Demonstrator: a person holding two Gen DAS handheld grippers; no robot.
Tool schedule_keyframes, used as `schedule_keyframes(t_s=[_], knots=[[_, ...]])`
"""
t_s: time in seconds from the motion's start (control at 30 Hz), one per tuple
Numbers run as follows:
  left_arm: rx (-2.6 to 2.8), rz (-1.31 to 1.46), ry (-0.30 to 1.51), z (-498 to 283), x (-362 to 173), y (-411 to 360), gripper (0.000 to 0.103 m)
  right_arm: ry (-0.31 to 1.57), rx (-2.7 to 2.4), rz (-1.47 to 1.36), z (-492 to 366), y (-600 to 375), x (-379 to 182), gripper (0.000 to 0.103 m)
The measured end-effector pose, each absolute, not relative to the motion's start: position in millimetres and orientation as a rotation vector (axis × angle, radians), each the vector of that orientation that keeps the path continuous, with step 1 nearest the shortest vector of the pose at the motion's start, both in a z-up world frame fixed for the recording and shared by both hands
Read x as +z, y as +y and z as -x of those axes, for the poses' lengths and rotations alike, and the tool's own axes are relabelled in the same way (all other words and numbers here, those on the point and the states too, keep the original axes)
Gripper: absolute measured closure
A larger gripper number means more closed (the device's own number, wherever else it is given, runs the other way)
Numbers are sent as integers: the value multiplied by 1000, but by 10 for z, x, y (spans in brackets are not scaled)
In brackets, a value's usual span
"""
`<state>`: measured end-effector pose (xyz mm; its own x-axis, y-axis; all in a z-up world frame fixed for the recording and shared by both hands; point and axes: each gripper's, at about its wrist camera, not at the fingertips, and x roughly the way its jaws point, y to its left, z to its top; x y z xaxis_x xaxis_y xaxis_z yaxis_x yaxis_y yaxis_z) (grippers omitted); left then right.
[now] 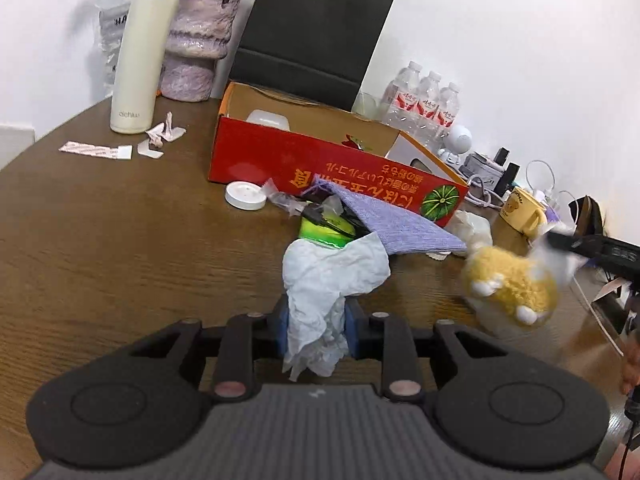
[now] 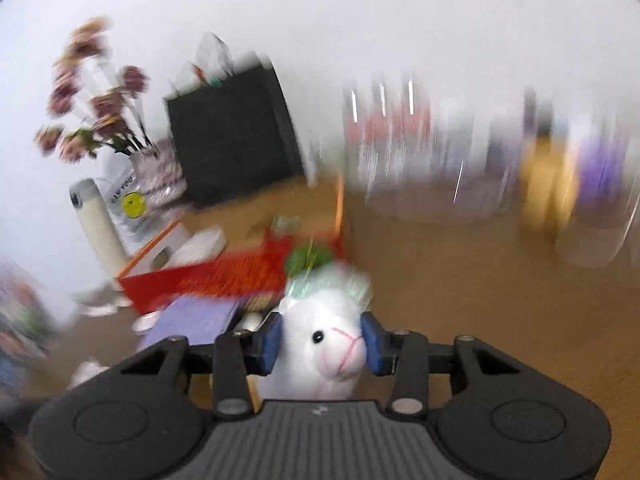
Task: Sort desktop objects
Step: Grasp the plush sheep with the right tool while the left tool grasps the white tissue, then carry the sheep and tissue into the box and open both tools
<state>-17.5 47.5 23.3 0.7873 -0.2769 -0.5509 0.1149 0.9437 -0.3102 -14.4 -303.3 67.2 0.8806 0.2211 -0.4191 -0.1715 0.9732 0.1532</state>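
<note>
My left gripper [image 1: 316, 328] is shut on a crumpled white tissue [image 1: 332, 272], which bulges out between the blue pads above the brown table [image 1: 100, 240]. Just beyond it lies a green packet [image 1: 324, 232] under a purple cloth [image 1: 384, 220]. My right gripper [image 2: 320, 340] is shut on the white head of a plush toy [image 2: 332, 344]. In the left wrist view that toy's yellow body [image 1: 508, 284] shows blurred at the right, just over the table. A red cardboard box [image 1: 280, 160] stands open behind the pile.
A cream flask [image 1: 140, 52], a purple vase [image 1: 196, 40] and a black paper bag [image 1: 312, 32] line the back wall. Water bottles [image 1: 424, 108], a yellow mug [image 1: 520, 208] and cables crowd the right. A white lid [image 1: 245, 195] and paper scraps [image 1: 96, 150] lie at the left.
</note>
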Motion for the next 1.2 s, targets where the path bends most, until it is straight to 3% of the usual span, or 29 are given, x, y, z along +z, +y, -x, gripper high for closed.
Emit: schedule_keyframes(t_s=[0.13,0.27,0.37,0.5,0.53,0.67,0.9,1.1,1.2], knots=[[-257,248,609,275,292,374,76,210,235,317,688,-2568,754,73],[-260,239,603,439,282,361,75,400,519,334,952,-2288,594,73],[-258,239,623,504,230,398,75,483,622,213,1143,-2304,529,51],[-249,230,620,518,228,431,75,485,487,9,1204,-2456,614,5],[-244,232,620,513,224,432,75,510,456,-109,1132,-2527,611,3],[-234,216,645,487,163,420,75,680,409,-452,798,-2708,444,6],[-227,217,671,429,103,421,75,656,111,-365,343,-2742,344,5],[-225,220,676,364,96,456,74,725,125,-535,64,-2901,271,5],[-240,229,672,306,92,438,74,743,116,-381,79,-2671,198,15]])
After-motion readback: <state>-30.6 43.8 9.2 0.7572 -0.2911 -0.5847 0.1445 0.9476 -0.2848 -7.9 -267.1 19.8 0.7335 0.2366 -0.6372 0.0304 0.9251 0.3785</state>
